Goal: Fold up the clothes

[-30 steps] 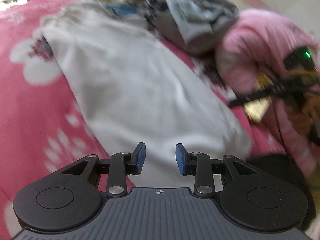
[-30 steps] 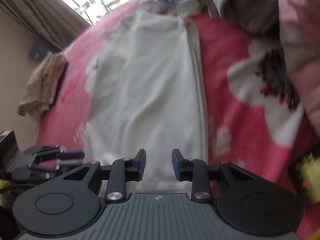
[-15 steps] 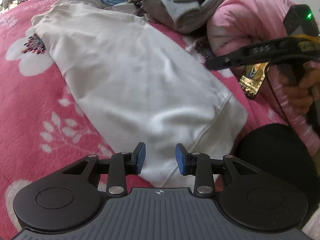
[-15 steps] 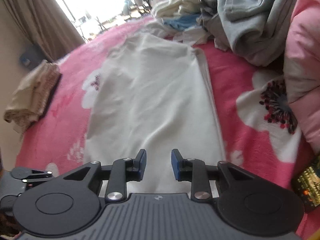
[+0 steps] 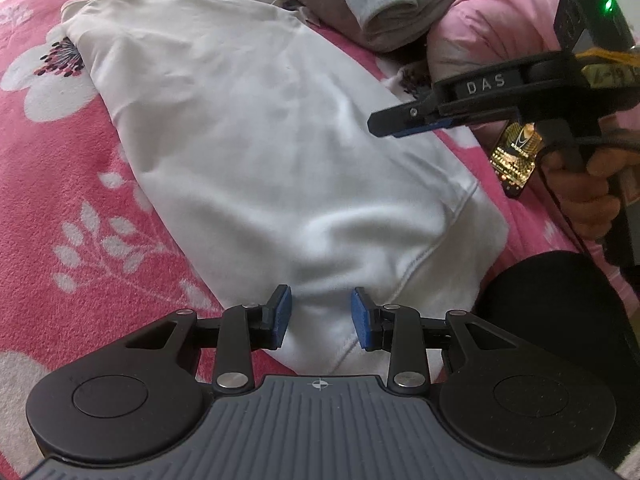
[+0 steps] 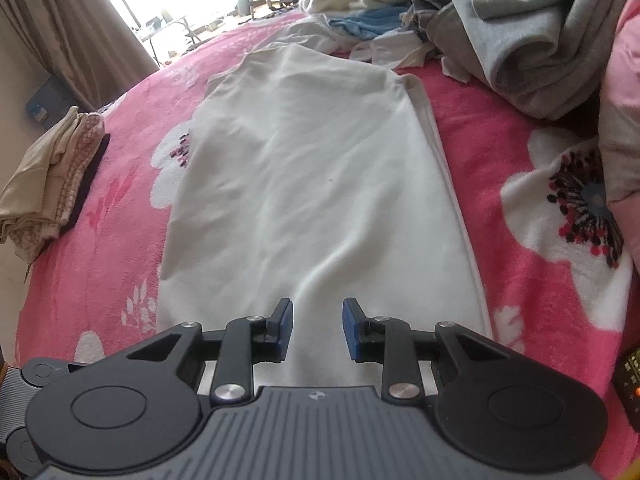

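A white garment lies lengthwise in a narrow panel on a pink floral bed. Left gripper and right gripper hover at its near hem, fingers parted, holding nothing; gripping that hem looks next.

Your left hand-held gripper has its jaws parted and empty; your right hand-held gripper is likewise parted, level, gripped by your hand

A pink flowered blanket carries a spread white garment, heaped clothes and a folded stack.
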